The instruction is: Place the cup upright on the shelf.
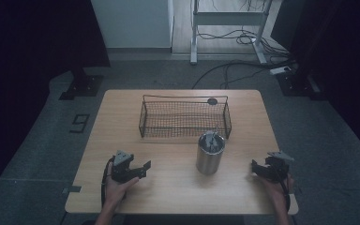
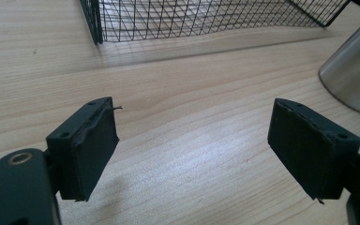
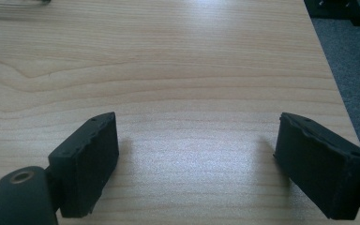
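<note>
The steel cup (image 1: 210,153) stands upright mid-worktop, just in front of the wire basket (image 1: 185,117), with what look like metal utensils (image 1: 211,139) poking out of its mouth; too small to say which kind. It sits between the two hands, so either could go for it, and my guess is the pieces are meant for the basket behind it. Left tool (image 1: 137,169) rests low on the worktop (image 1: 168,187), jaws spread wide, nothing between them. Right tool (image 1: 261,168), same story: released, empty, parked near the right edge. The left gripper view gives the cup's curved wall (image 2: 354,75) off to the side and the basket's mesh (image 2: 206,18) ahead. The right gripper view offers bare wood (image 3: 178,70) between its pads and the worktop's edge.
</note>
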Motion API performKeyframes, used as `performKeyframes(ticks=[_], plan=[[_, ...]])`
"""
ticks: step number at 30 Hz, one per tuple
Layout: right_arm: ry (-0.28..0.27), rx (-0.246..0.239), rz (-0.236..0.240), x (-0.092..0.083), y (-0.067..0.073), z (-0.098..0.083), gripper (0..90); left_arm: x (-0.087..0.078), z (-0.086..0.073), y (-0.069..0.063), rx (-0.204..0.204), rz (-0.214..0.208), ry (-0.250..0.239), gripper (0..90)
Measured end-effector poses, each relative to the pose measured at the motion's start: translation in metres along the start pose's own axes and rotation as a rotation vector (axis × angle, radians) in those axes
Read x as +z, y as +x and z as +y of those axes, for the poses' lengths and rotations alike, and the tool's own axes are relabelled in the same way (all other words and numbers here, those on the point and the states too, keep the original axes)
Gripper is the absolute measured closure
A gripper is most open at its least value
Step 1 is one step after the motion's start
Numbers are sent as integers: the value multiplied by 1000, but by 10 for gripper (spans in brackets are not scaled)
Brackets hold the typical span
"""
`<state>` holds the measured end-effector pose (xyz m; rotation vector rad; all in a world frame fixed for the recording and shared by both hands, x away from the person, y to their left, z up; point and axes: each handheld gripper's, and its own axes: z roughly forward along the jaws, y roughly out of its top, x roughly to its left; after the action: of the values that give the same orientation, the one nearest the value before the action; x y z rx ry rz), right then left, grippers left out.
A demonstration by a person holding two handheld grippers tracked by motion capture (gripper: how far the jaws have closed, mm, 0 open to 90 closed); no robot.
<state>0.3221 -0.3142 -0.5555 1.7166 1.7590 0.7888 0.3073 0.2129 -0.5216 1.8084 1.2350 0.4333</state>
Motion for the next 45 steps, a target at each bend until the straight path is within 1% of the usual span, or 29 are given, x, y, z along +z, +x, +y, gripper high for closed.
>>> performKeyframes(ticks=[3,5,7,11,13,19,20,22,23,26,27,28,32,35,36,39,40,42,43,45], plan=[[0,0,0,0,0,0,138,-1,0,-2,10,-1,3,159],[0,0,0,0,0,0,139,-4,1,-4,16,-6,-4,157],[0,-1,0,0,0,0,139,-9,3,-7,31,-12,-12,166],[-1,0,1,-1,0,-1,139,-14,7,-8,27,-18,-25,164],[-1,0,1,-1,0,-1,139,-17,11,-9,25,-9,-38,160],[-1,0,1,-1,0,-1,139,-22,16,-13,20,-5,-52,155],[-1,0,1,-1,0,-1,139,-23,17,-17,17,-12,-58,155],[-1,0,1,-1,0,-1,139,-23,20,-23,31,-21,-55,151],[-1,0,1,-1,0,-1,139,-23,20,-23,31,-21,-55,149],[-1,0,1,-1,0,-1,139,-21,29,-33,41,-42,-62,142],[-1,0,1,-1,0,-1,139,-21,29,-33,41,-42,-62,133],[-1,0,1,-1,0,-1,140,-20,32,-36,44,-47,-62,133],[-3,1,-2,-1,0,-1,141,-16,41,-48,70,-61,-64,119],[-4,4,-3,-1,0,-1,141,-14,48,-56,81,-81,-66,102],[-1,7,-3,-1,0,-1,142,-13,52,-61,84,-98,-67,95],[-1,6,-4,-2,0,-1,142,-12,56,-68,94,-120,-69,77],[-2,6,-4,-2,0,-1,142,-11,57,-70,102,-123,-65,68],[-1,6,-4,-2,0,-1,142,-9,58,-72,104,-126,-61,50],[-2,6,-4,-2,0,-1,142,-7,59,-76,113,-135,-52,43],[-1,6,-4,-2,0,-1,142,-6,59,-77,118,-139,-48,35]])
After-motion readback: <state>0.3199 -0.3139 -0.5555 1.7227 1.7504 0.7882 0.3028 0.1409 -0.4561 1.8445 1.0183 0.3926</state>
